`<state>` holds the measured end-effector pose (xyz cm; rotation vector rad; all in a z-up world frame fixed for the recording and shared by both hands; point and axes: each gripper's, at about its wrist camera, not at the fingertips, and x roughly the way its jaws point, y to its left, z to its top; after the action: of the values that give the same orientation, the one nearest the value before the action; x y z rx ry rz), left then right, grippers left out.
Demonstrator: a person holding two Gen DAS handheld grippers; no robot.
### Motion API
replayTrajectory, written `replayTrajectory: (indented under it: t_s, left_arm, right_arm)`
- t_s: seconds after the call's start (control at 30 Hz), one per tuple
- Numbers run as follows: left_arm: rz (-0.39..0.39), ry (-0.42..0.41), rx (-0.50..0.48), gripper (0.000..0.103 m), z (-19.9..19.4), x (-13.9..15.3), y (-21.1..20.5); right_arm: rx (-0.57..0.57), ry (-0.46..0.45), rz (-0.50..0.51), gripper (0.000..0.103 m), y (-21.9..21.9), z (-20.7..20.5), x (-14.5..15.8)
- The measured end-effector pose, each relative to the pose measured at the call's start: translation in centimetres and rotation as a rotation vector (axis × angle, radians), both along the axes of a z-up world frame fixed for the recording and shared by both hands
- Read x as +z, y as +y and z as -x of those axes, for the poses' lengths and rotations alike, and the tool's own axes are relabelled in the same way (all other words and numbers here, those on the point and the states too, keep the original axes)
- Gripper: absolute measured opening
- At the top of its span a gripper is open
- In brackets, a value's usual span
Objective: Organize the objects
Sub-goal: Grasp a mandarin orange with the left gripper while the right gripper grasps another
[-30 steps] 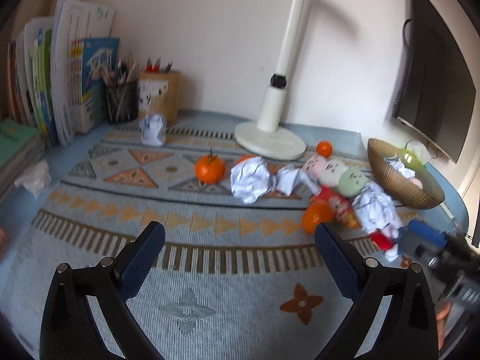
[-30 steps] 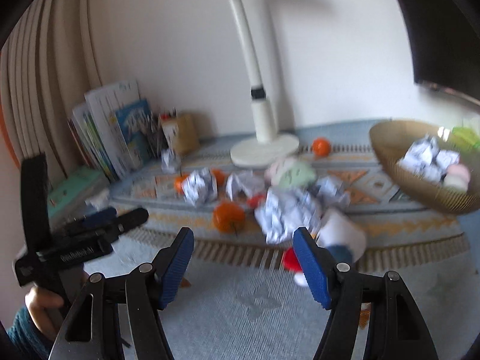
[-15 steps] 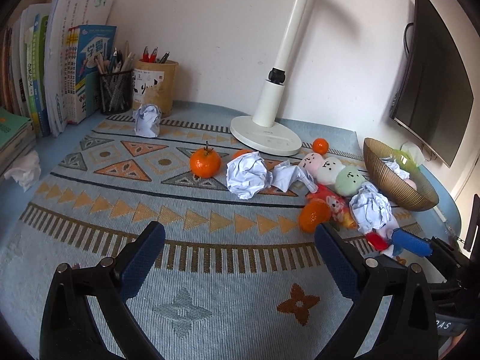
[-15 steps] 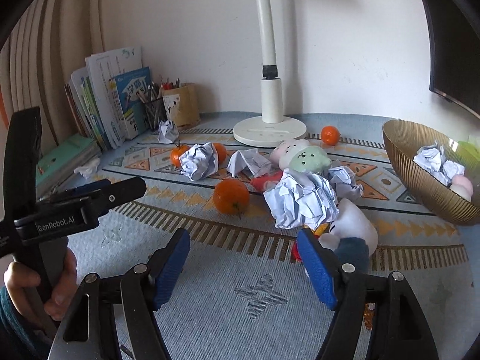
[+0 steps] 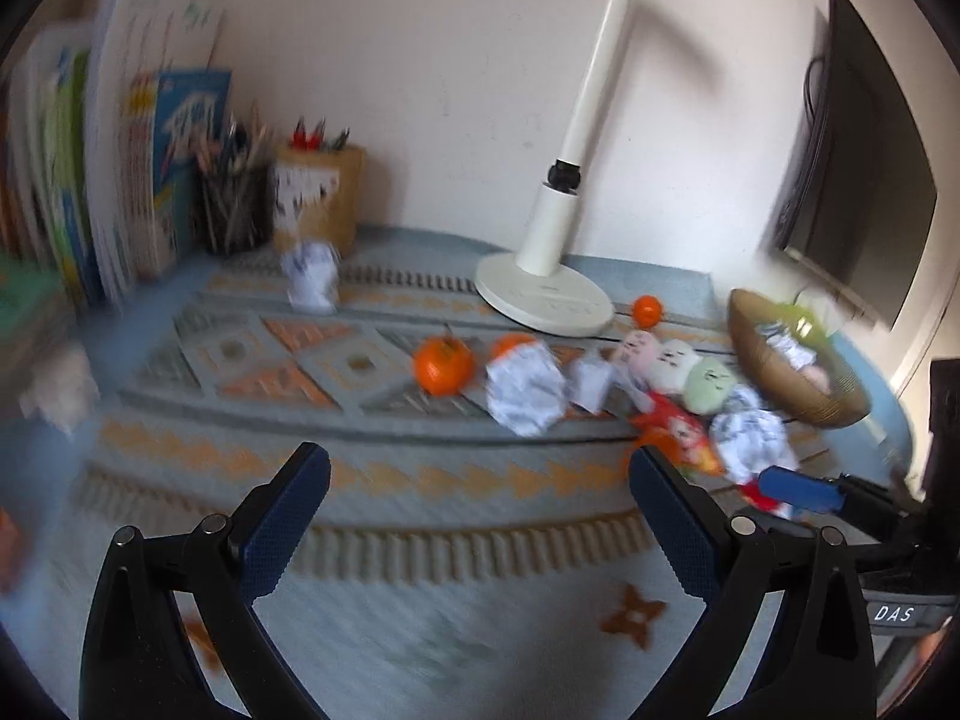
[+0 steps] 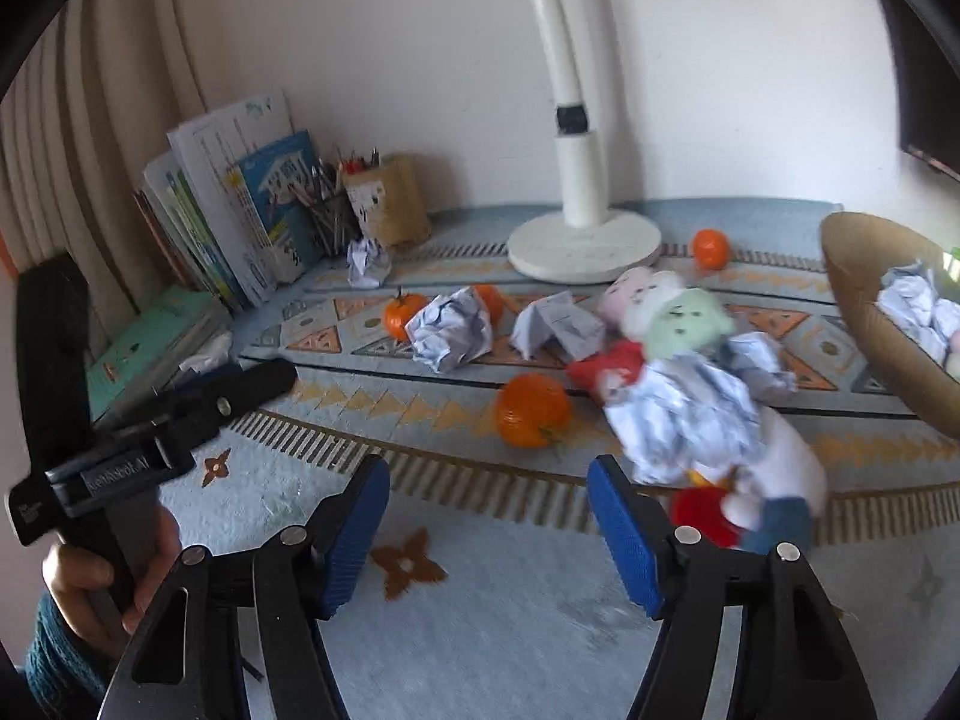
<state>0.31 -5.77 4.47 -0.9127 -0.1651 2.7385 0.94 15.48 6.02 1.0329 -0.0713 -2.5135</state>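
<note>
Oranges (image 6: pixel 533 417) (image 5: pixel 443 363), crumpled paper balls (image 6: pixel 451 329) (image 5: pixel 527 385) and soft toys (image 6: pixel 684 313) (image 5: pixel 678 367) lie scattered on the patterned mat (image 6: pixel 540 594). A brown woven bowl (image 6: pixel 864 300) (image 5: pixel 780 360) at the right holds paper balls. My right gripper (image 6: pixel 487 519) is open and empty, just short of the near orange and a big paper ball (image 6: pixel 690 420). My left gripper (image 5: pixel 477 501) is open and empty above the mat, back from the pile.
A white desk lamp (image 6: pixel 583 240) (image 5: pixel 543 294) stands at the back. Books (image 6: pixel 240 216) (image 5: pixel 120 180) and pencil holders (image 6: pixel 390 204) (image 5: pixel 318 192) line the back left. A dark monitor (image 5: pixel 864 180) hangs at the right. A white tissue (image 5: pixel 57 384) lies at the left.
Both grippers have moved forward toward the pile and stay open. The left view has swung and is now blurred. Nothing has been picked up.
</note>
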Motion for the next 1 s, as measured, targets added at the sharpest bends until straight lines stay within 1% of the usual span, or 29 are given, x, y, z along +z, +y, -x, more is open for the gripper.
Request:
replayTrajectory:
  t_s: [0.07,0.1,0.13,0.17,0.23,0.3,0.33,0.37,0.4,0.43,0.47,0.5,0.57,0.6,0.63,0.67,0.7,0.77,0.87,0.93,1.0]
  left_arm:
    - [0.076,-0.053,-0.038,0.100,2.7,0.0,-0.2]
    - [0.125,-0.116,-0.073,0.099,4.9,-0.8,-0.2]
    - [0.152,-0.120,-0.085,0.099,6.0,-1.2,-0.3]
    - [0.181,-0.110,-0.116,0.099,7.3,-1.7,-0.3]
    - [0.185,-0.116,-0.181,0.098,9.1,-2.5,-0.4]
    - [0.196,-0.160,-0.249,0.098,11.0,-3.5,0.1]
    - [0.234,-0.172,-0.276,0.096,11.9,-4.2,0.6]
    - [0.269,-0.167,-0.285,0.093,12.4,-4.6,1.0]
    - [0.316,-0.157,-0.286,0.086,13.1,-5.1,1.5]
    - [0.344,-0.168,-0.279,0.083,13.7,-5.5,1.8]
    - [0.333,-0.182,-0.294,0.081,14.2,-5.6,1.9]
    - [0.307,-0.171,-0.313,0.078,14.4,-5.3,1.9]
    - [0.296,-0.144,-0.317,0.078,14.4,-5.0,1.9]
    - [0.296,-0.140,-0.326,0.070,14.5,-5.0,2.1]
    - [0.297,-0.144,-0.339,0.055,14.5,-5.1,2.3]
    - [0.298,-0.151,-0.354,0.048,14.5,-5.2,2.4]
    - [0.305,-0.150,-0.367,0.038,14.3,-5.3,2.7]
    - [0.318,-0.137,-0.367,0.037,13.9,-5.1,2.6]
    - [0.299,-0.109,-0.340,0.037,13.4,-4.5,2.1]
    - [0.259,-0.110,-0.303,0.037,13.0,-3.9,1.4]
    - [0.226,-0.096,-0.254,0.037,11.2,-3.0,0.9]
  right_arm:
    - [-0.007,-0.085,0.002,0.068,-1.1,1.6,-0.7]
    - [-0.020,-0.130,0.007,0.066,-1.5,2.3,-1.3]
    - [-0.041,-0.161,0.009,0.063,-1.8,2.9,-1.9]
    - [-0.076,-0.170,-0.004,0.062,-2.1,3.3,-2.4]
    - [-0.137,-0.157,-0.042,0.063,-2.3,3.9,-3.0]
    - [-0.151,-0.172,-0.017,0.063,-2.0,4.8,-3.4]
    - [-0.154,-0.183,-0.001,0.063,-1.9,5.3,-3.6]
    - [-0.157,-0.191,0.008,0.063,-1.8,5.7,-3.8]
    - [-0.166,-0.195,0.010,0.063,-1.8,6.2,-4.0]
    - [-0.172,-0.194,0.008,0.063,-1.9,6.6,-4.1]
    - [-0.177,-0.184,0.009,0.063,-1.8,6.9,-4.1]
    - [-0.181,-0.181,0.011,0.063,-1.9,7.2,-4.1]
    - [-0.190,-0.172,0.006,0.063,-1.9,7.6,-4.0]
    - [-0.192,-0.170,0.003,0.063,-2.0,7.8,-4.0]
    - [-0.192,-0.170,0.002,0.063,-2.2,8.0,-4.0]
    - [-0.198,-0.162,-0.011,0.062,-2.5,8.0,-4.1]
    - [-0.206,-0.154,-0.033,0.060,-2.8,8.1,-4.1]
    - [-0.206,-0.143,-0.047,0.039,-2.9,8.1,-4.1]
    - [-0.186,-0.137,-0.027,0.038,-2.8,8.0,-4.0]
    - [-0.163,-0.120,-0.011,0.038,-2.8,7.7,-3.6]
    - [-0.136,-0.093,0.017,0.038,-2.7,6.8,-3.0]
